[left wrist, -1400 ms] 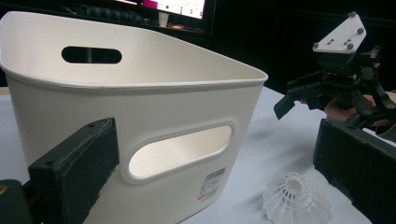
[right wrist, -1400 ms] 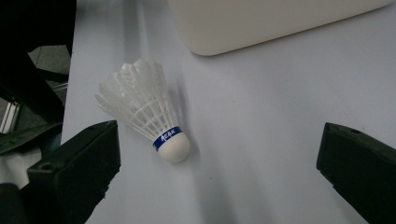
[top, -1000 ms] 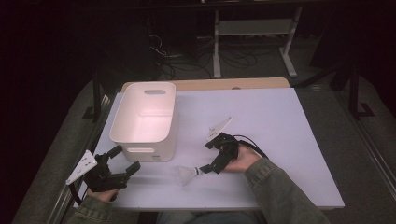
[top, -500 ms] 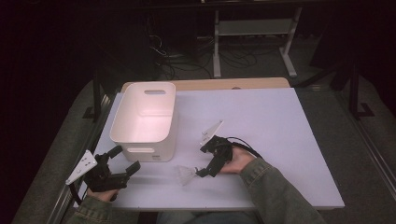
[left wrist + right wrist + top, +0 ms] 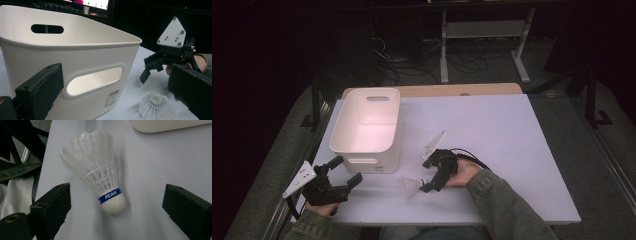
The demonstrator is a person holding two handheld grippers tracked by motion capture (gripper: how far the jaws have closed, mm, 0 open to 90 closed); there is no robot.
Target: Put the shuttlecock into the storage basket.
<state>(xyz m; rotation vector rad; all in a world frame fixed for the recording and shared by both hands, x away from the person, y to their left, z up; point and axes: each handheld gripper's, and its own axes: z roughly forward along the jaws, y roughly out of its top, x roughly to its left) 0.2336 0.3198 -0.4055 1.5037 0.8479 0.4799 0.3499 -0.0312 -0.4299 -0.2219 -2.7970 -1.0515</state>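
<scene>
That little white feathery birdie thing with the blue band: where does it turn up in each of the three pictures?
High view: the white plastic shuttlecock lies on the table's near edge, just left of the right gripper.
Left gripper view: bottom right, skirt facing the camera.
Right gripper view: centre, between the open jaws, cork tip nearest.
Shared landmark: the white plastic bin, beside it in all three views.

The word "PEAK" is showing in white capitals on a blue band around the white plastic-feathered shuttlecock, just above its rounded white cork, as it is lying on the pale worktop. A small barcode sticker is sitting on the near wall of the white plastic handled bin, below its handle slot; its print is too small to read.
</scene>
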